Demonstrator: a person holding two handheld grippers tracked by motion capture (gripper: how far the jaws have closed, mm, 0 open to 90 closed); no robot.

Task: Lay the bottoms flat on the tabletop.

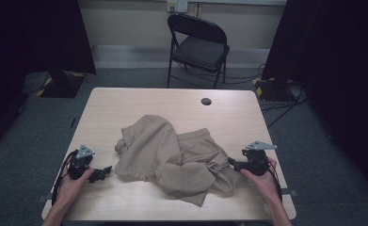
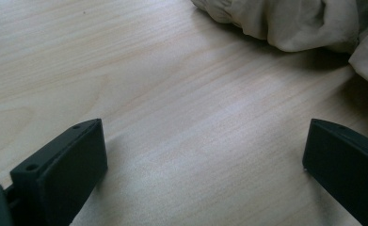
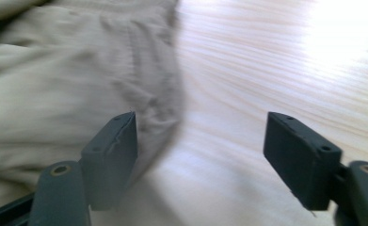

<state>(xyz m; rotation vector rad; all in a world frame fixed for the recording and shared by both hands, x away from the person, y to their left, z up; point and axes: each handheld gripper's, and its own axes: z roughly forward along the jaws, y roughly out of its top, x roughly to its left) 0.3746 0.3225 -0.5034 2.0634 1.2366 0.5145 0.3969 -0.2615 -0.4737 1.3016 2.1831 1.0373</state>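
Table (image 1: 139, 101): tools (image 1: 101, 173) flanking shorts (image 1: 172, 155)

We see a recording studio or lab — black curtains (image 1: 36, 33) hang on both sides, a pale wooden table (image 1: 139, 101) stands on grey carpet (image 1: 26, 141), and a black folding chair (image 1: 198, 47) sits behind with trailing floor cables (image 1: 285, 110).

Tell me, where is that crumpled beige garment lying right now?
In the high view the beige garment lies crumpled on the near half of the wooden table, between the left gripper and the right gripper, well short of the dark round hole.
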